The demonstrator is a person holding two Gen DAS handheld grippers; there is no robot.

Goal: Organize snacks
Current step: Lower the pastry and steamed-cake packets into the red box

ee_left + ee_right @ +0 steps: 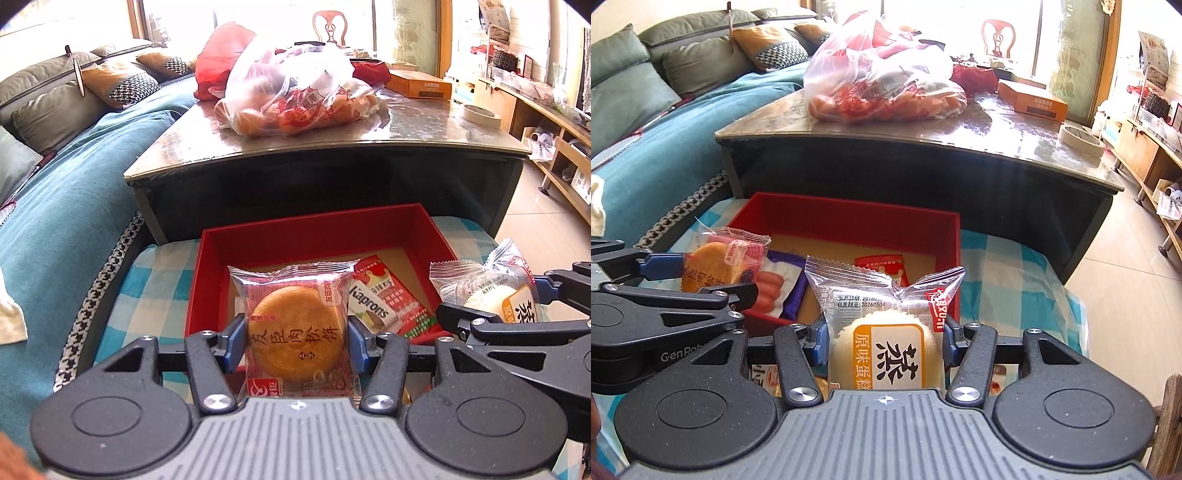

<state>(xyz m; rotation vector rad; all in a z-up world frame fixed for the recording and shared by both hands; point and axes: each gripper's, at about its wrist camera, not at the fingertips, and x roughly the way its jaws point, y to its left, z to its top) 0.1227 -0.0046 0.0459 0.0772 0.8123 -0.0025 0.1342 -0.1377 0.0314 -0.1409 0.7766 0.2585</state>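
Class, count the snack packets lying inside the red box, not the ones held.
3: a Kaprons packet, a sausage pack, and a red packet in the red box; others may be hidden.

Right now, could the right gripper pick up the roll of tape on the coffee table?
Probably not as things stand. The right gripper is already shut on a wrapped steamed cake, so it has no free grip, and the tape roll lies on the far side of the coffee table, beyond the red box.

My left gripper [297,341] blocks near wall of red box [321,230]. Pastry pack [295,332] bottom hidden behind my tool body. Steamed cake pack [886,350] bottom likewise hidden. Date print on its wrapper partly unreadable. Sausage pack [779,284] half covered by my left tool.
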